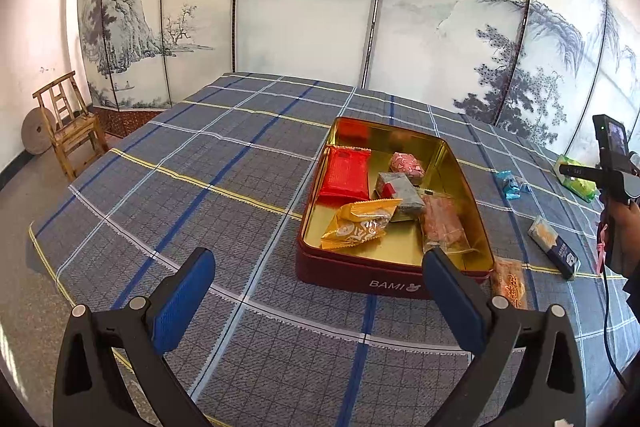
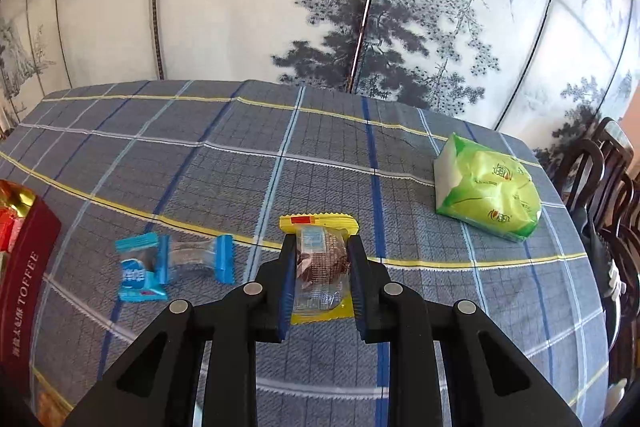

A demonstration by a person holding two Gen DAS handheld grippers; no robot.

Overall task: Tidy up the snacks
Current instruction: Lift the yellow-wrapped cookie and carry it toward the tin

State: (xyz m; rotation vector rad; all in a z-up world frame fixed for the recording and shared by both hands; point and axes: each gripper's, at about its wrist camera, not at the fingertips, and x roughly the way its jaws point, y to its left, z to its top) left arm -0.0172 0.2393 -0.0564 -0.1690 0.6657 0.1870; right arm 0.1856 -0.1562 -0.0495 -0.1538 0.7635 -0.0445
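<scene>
A dark red tin (image 1: 360,277) with a gold inside stands on the checked tablecloth; it holds a red packet (image 1: 346,173), a yellow packet (image 1: 360,223), a grey one (image 1: 400,191), a pink one (image 1: 407,163) and an orange-pink one (image 1: 442,227). My left gripper (image 1: 320,279) is open and empty in front of the tin. My right gripper (image 2: 322,267) is shut on a yellow-edged clear packet with a brown cake (image 2: 320,255), held just above the cloth. Blue candy wrappers (image 2: 148,267) lie to its left. The tin's edge (image 2: 24,267) shows at far left.
A green tissue pack (image 2: 488,191) lies at the right on the table. An orange packet (image 1: 510,283) and a dark blue packet (image 1: 554,247) lie right of the tin. A wooden chair (image 1: 68,131) stands left, dark chairs (image 2: 600,179) stand right. A painted screen is behind.
</scene>
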